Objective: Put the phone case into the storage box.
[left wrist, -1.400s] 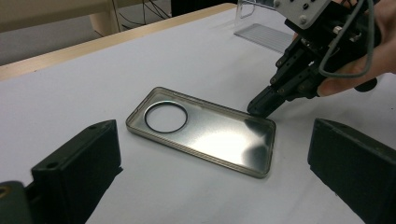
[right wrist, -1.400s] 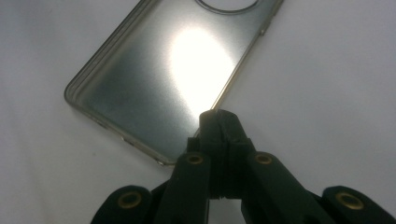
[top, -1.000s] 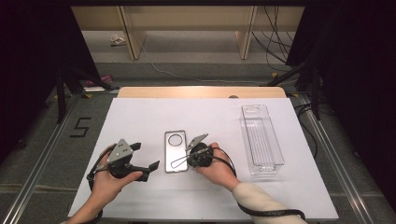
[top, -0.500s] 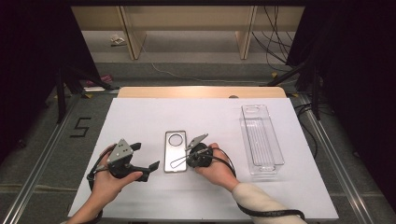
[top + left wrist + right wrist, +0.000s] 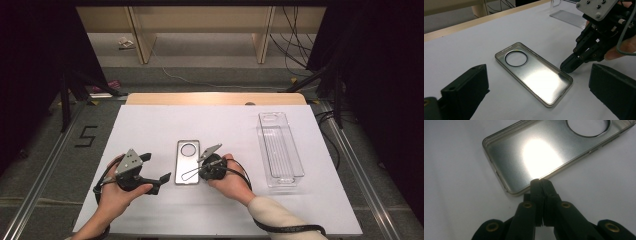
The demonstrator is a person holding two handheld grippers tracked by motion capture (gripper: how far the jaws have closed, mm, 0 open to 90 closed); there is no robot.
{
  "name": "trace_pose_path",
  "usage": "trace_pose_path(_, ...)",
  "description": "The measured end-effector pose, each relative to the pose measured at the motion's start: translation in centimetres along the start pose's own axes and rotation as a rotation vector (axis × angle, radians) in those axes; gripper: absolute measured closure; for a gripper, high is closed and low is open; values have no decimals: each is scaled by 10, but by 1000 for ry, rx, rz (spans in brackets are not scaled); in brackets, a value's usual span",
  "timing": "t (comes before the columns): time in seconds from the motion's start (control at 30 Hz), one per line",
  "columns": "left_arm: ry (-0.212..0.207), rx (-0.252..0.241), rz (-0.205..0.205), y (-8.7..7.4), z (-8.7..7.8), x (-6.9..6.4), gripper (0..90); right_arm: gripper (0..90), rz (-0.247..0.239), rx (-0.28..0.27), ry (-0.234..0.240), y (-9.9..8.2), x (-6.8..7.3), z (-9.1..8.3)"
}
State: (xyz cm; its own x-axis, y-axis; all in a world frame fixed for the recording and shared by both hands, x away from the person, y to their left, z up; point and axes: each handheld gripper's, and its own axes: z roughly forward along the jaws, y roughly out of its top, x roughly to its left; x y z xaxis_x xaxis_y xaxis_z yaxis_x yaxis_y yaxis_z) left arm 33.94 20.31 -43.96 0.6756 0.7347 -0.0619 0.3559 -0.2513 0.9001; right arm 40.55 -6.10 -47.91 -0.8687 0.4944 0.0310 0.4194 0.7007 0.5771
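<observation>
A clear phone case (image 5: 187, 161) with a round camera hole lies open side up on the white table (image 5: 150, 125). My right gripper (image 5: 196, 172) is shut, its tips resting against the case's long right rim near the bottom corner. In the right gripper view the closed jaws of the right gripper (image 5: 541, 182) meet the rim of the case (image 5: 541, 155), with nothing seen between them. My left gripper (image 5: 156, 167) is open, held just left of the case. In the left gripper view its jaws (image 5: 537, 95) frame the case (image 5: 534, 75), and the right gripper (image 5: 567, 67) touches the far edge.
A long clear plastic tray (image 5: 280, 150) lies on the right side of the table, also seen as the tray (image 5: 571, 17) in the left gripper view. Wooden table edge (image 5: 215, 98) at the back. Cables trail from both grippers.
</observation>
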Motion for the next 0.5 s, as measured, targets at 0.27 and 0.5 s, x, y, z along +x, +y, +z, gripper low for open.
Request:
trace_pose_path(0.27,0,1,1,0,0,0,21,832,5,-17,-7,0,0,-1)
trace_pose_path(0.5,-1,2,0,0,0,0,21,661,17,-82,-50,1,-5,-12)
